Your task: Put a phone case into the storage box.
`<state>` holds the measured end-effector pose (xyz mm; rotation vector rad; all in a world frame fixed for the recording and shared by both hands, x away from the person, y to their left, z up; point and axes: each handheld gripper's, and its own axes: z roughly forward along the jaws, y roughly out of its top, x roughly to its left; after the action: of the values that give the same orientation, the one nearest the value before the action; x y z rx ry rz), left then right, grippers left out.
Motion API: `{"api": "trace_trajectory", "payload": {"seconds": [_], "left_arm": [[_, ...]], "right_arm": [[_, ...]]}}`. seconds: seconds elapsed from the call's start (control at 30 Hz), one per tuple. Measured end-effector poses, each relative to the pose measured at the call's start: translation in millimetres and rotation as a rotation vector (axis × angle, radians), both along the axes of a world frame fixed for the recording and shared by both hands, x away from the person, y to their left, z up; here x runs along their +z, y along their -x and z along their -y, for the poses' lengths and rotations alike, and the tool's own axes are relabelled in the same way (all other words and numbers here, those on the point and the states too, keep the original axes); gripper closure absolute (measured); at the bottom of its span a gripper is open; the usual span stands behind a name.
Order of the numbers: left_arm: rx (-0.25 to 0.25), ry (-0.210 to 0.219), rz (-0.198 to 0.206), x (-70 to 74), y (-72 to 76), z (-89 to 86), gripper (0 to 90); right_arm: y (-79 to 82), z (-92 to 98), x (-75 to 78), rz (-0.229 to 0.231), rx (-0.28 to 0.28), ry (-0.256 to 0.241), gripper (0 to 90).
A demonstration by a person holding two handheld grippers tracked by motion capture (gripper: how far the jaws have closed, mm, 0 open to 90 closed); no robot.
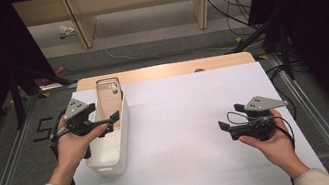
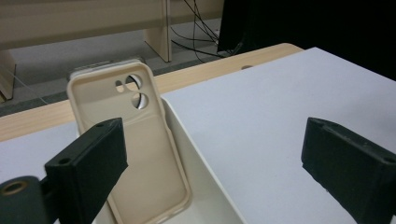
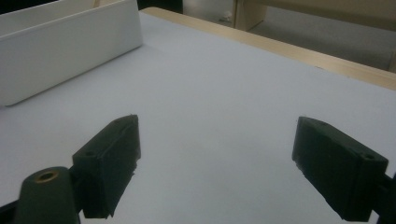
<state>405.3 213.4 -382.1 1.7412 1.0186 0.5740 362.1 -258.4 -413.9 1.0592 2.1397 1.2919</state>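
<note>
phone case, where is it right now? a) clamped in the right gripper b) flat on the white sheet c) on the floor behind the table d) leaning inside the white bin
d: the beige phone case stands tilted against the far end inside the white bin, ahead of the open left gripper; the right gripper is open over the bare sheet.

One readable mark, a dark numeral "5" (image 1: 43, 128) on the grey floor (image 1: 5, 149), about nine o'clock of the tabletop (image 1: 199, 132), just beyond its left rail, no other text, label or brand legible anywhere
</note>
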Motion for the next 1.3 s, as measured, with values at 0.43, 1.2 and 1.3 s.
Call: {"api": "trace_trajectory", "payload": {"seconds": [0.43,1.2,1.3], "left_arm": [[-0.083,-0.031,0.042,-2.7,26.8,9.9,4.3],[-0.153,-0.05,0.066,-21.1,54.1,11.3,2.0],[-0.149,-0.054,0.074,-25.6,57.4,10.0,1.9]], "right_arm": [[0.4,-0.1,0.2,-0.001,0.006,-0.003,16.0],[1.0,-0.1,0.1,-0.002,0.012,-0.003,16.1],[1.8,0.2,0.1,-0.004,0.012,-0.003,16.1]]}}
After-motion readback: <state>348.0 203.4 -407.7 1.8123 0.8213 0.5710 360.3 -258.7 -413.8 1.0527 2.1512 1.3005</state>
